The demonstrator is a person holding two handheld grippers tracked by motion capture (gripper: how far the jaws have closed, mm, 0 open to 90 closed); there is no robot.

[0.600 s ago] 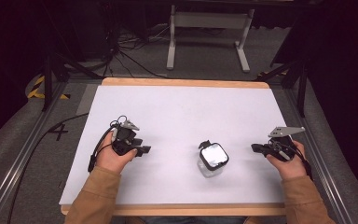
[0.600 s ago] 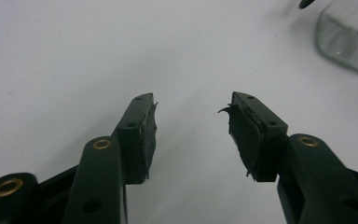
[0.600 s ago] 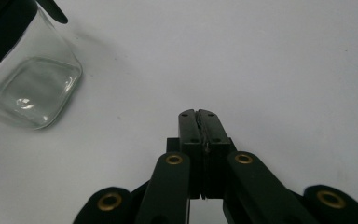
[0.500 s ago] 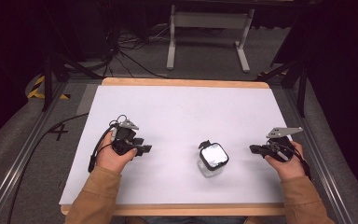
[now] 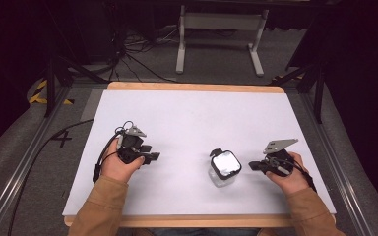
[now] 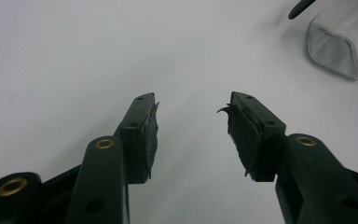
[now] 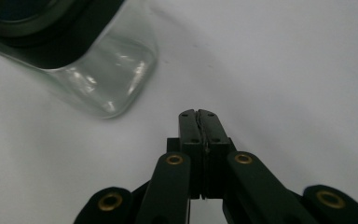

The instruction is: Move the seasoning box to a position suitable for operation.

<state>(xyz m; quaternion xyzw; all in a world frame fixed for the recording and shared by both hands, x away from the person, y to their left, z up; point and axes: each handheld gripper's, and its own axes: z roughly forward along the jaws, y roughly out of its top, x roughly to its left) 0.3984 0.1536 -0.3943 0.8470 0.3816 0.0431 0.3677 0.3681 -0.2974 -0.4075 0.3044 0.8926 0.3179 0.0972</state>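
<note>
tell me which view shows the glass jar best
The high view: the whole glass jar stands upright on the white table, lid on, between both grippers. The right gripper view shows its lid edge and one glass side; the left gripper view catches a lower corner.

The jar (image 5: pixel 224 171) is clear glass, glossy and smooth, with bright glints on its rounded square walls; its lid looks like black plastic around a shiny pane. The counter (image 5: pixel 197 123) carries a matt white sheet (paper-like, faintly speckled) edged with pale wood. The left gripper (image 6: pixel 192 122) has matt black plastic fingers (image 6: pixel 137 135) with brass-coloured rivets and ragged rubbery pads.
</note>
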